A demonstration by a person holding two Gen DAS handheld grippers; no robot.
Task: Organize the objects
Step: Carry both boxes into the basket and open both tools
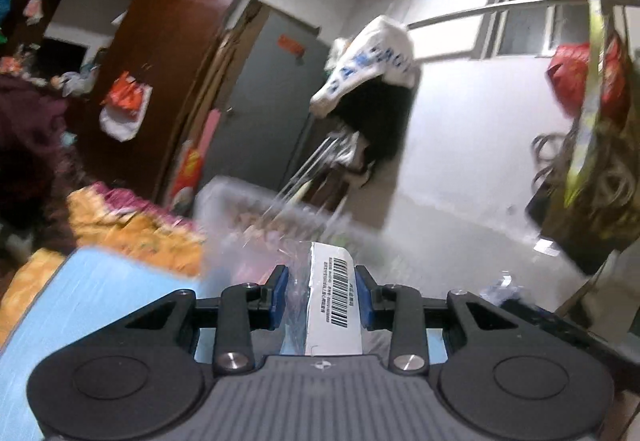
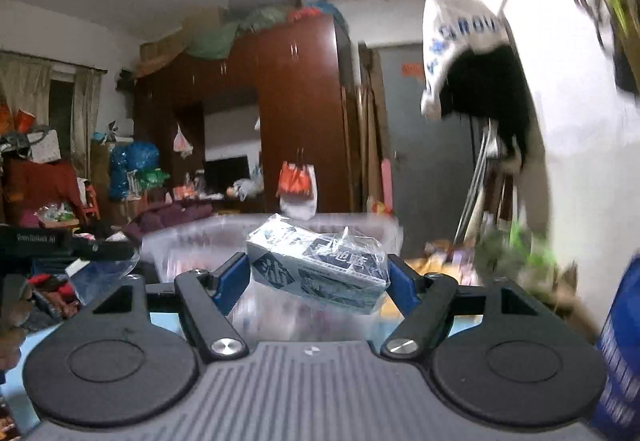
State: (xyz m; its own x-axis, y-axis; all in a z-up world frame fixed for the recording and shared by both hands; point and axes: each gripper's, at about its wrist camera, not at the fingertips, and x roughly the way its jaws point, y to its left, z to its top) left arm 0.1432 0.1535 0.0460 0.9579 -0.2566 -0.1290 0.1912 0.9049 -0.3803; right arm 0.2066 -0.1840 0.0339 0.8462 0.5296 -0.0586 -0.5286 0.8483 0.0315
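My left gripper (image 1: 322, 291) is shut on a clear plastic packet with a white barcode label (image 1: 334, 305), which stands upright between the blue pads. My right gripper (image 2: 318, 275) is shut on a grey-and-blue printed box wrapped in clear plastic (image 2: 320, 269), held across its width and tilted down to the right. A clear plastic storage bin (image 2: 276, 231) stands just beyond the box; in the left wrist view the same bin (image 1: 240, 209) is blurred, ahead of the packet. The left gripper's body (image 2: 68, 245) shows at the left edge of the right wrist view.
A light blue surface (image 1: 100, 289) lies below, with orange patterned bedding (image 1: 132, 225) beside it. A brown wardrobe (image 2: 296, 113), a grey door (image 1: 272, 101) and a white wall (image 1: 480, 129) with hanging clothes (image 1: 372, 65) stand behind. Clutter fills the left of the room (image 2: 48, 201).
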